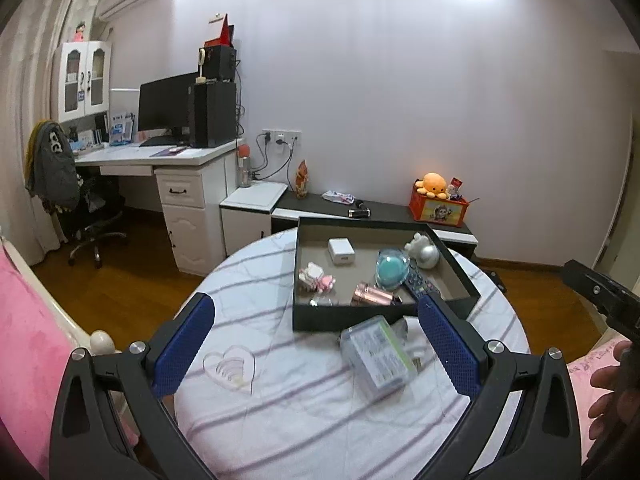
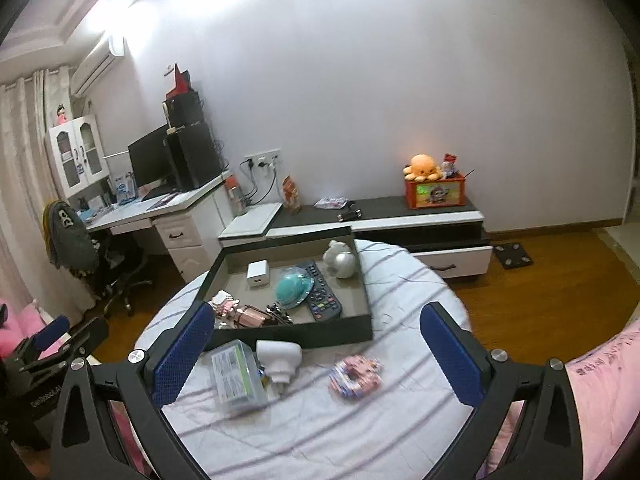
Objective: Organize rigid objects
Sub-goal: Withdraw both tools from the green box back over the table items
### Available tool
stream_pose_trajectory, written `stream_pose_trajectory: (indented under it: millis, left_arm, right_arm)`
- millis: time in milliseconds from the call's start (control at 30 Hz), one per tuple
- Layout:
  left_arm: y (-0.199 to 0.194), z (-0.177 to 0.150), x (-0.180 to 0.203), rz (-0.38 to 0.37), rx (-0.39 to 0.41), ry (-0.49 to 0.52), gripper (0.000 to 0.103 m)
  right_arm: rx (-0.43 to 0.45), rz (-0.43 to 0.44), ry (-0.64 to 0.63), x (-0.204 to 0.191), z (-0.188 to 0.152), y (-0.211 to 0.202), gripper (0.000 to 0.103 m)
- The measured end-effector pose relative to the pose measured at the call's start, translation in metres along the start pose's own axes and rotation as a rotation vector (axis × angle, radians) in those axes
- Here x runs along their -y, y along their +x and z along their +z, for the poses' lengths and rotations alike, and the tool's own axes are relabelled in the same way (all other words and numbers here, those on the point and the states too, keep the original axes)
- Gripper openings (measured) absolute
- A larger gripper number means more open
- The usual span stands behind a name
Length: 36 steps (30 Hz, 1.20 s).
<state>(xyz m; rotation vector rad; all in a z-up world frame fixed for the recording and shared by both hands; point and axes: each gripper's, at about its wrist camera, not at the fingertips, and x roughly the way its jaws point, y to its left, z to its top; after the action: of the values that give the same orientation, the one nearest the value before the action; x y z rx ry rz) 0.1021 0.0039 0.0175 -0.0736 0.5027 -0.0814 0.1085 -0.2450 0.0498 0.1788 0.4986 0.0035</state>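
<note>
Both grippers are built of matte black plastic arms with triangular cut-outs and silver round screws. Each finger is faced with a blue, dimpled pad (image 1: 186,344). White lettering, too blurred to be read, is seen on the left gripper (image 2: 52,340). Bare skin is shown on the right hand (image 1: 610,392).

White desk (image 1: 160,158), wooden floor (image 1: 120,300)

Table cover (image 2: 400,420): striped cloth, matt, creased. Tray (image 2: 304,338): matt black walls, dull grey lining. Ball (image 2: 345,265) in it: glossy silver, possibly metal. Clear plastic case (image 2: 236,376), shiny. Gripper pads (image 1: 448,344): blue, rough-textured. Floor (image 1: 120,300): polished wood.
</note>
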Motion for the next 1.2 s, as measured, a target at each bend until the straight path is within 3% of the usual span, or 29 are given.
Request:
stream_pose_trajectory:
  millis: [367,1200]
  left_arm:
    - [-0.019,-0.032,0.001,-0.002,-0.047,0.003,0.103]
    - [-0.029,-0.037,0.005,-0.003,-0.047,0.005,0.103]
  right_arm:
    - [-0.031,-0.019,-0.005,0.004,-0.035,-0.030,0.103]
    - [-0.033,-0.004,-0.020,-0.005,-0.043,-0.035,0.103]
